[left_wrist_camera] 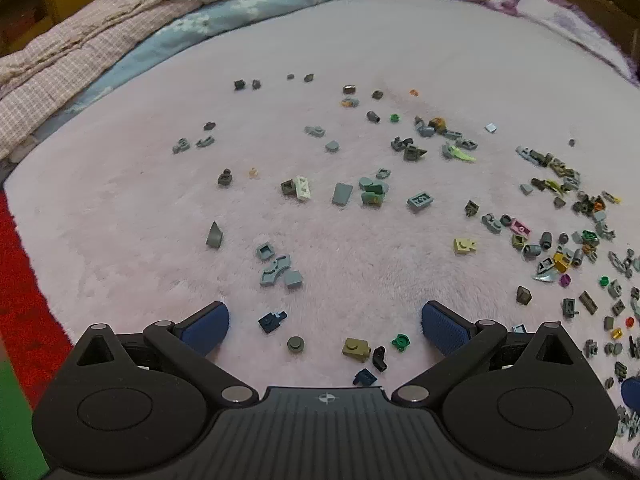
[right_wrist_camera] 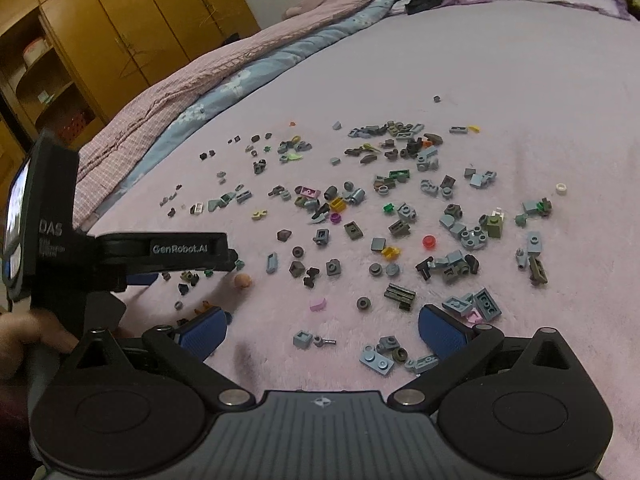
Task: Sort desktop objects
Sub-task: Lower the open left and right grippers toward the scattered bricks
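Many small toy bricks, mostly grey, lie scattered on a pale pink fleece blanket (left_wrist_camera: 360, 40). In the left wrist view my left gripper (left_wrist_camera: 325, 326) is open and empty, low over the blanket. Between its blue pads lie a dark blue clip brick (left_wrist_camera: 271, 321), a round grey stud (left_wrist_camera: 295, 344), an olive brick (left_wrist_camera: 356, 348) and a green flower stud (left_wrist_camera: 400, 342). In the right wrist view my right gripper (right_wrist_camera: 323, 330) is open and empty above a grey brick (right_wrist_camera: 301, 339) and a blue-grey plate (right_wrist_camera: 376, 361). The left gripper's body (right_wrist_camera: 132, 256) shows at the left.
A denser pile of bricks (left_wrist_camera: 576, 240) lies to the right of the left gripper. A folded pink quilt (left_wrist_camera: 100, 32) and blue cover (left_wrist_camera: 192, 28) border the far left. A red cloth (left_wrist_camera: 20, 300) lies at the left edge. Wooden cabinets (right_wrist_camera: 120, 20) stand beyond.
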The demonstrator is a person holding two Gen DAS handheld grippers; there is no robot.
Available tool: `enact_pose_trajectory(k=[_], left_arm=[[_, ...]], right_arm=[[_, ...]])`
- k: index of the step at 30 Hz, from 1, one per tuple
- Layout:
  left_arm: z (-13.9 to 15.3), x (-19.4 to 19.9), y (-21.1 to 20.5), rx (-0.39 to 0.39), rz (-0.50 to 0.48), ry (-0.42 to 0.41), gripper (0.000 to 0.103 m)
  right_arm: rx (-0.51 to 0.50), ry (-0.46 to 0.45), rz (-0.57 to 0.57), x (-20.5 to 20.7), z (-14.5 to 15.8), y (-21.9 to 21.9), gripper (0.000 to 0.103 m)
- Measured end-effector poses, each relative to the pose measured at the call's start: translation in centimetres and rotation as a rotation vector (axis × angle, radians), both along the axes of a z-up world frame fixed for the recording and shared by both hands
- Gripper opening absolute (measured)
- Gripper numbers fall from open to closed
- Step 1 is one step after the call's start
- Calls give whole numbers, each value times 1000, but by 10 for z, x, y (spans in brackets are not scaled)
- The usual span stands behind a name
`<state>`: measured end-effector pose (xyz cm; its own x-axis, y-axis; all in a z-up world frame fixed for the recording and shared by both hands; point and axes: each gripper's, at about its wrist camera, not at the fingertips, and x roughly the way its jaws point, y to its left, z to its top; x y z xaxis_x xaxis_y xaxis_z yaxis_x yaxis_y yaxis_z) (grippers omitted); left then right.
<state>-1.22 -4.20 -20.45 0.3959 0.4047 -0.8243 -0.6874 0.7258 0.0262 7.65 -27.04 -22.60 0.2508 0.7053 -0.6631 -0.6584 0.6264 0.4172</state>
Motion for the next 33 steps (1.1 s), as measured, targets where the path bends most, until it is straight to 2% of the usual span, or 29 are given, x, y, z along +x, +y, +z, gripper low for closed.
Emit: enact_pose_trajectory(k=[9, 14, 18, 20, 23, 27, 29, 33], left_arm=[[-5, -7, 7, 18, -150, -51, 103], [-3, -8, 16, 8, -254, -66, 103], [0, -17, 25, 11, -347, -113, 103], [2, -25, 31, 30, -365, -136, 103], [4, -38, 41, 91, -362, -159, 103], [2, -51, 53, 183, -375, -156, 103], [1, -52, 58, 197, -381, -160, 103], [-4, -52, 66, 175, -395, -190, 103]], right_arm=[[49, 75, -58, 7, 0, -6, 103], [29, 30, -114, -10, -1, -2, 103], [-8, -29, -163, -25, 3, 7, 102], [-10, -53, -202, -31, 8, 11, 94], [-15, -122, -221, -34, 18, 21, 92], [-22, -220, -165, -35, 26, 48, 88], [-30, -259, -117, -35, 28, 64, 78], [-35, -313, -18, -32, 30, 93, 60]])
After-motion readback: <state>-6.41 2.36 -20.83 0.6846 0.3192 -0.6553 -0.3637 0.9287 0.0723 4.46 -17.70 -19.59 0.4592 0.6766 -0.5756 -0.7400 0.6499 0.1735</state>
